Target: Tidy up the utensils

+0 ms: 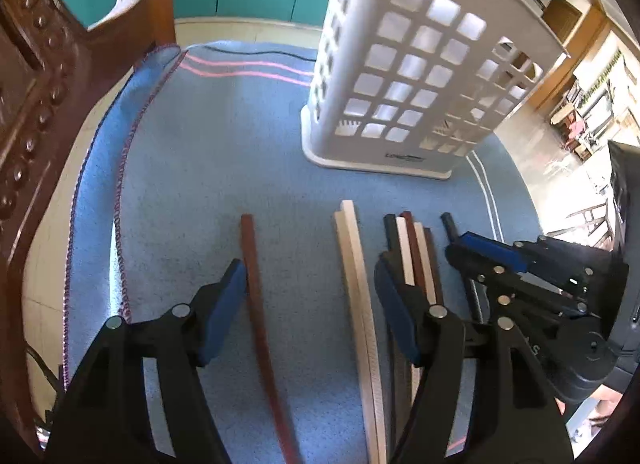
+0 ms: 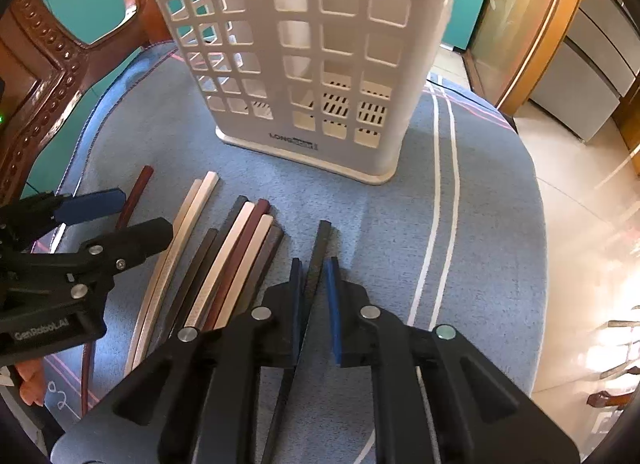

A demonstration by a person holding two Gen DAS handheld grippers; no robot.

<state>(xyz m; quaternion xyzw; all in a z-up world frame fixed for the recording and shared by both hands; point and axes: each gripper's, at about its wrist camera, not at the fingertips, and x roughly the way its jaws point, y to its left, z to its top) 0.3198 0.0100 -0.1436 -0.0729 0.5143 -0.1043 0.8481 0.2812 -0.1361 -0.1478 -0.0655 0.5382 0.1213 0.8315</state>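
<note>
Right wrist view: right gripper (image 2: 314,304) pinches a black chopstick (image 2: 320,248) between its blue pads, apart from the others. Left gripper (image 1: 310,304), jaws spread, straddles a brown chopstick (image 1: 256,296) and a cream pair (image 1: 356,276) on the blue cloth (image 1: 192,167). Beside them, a mixed bundle (image 2: 236,260). Beyond stands the white perforated holder (image 2: 304,55).

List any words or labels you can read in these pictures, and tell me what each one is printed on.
"GenRobot.AI": on the black body of the left gripper, seen from the right wrist camera.
"LONG...": a dark mark low on the front of the white holder; only those letters read, the rest is blurred.
A small light mark on the right gripper: too small to read.
Nothing else carries text.
</note>
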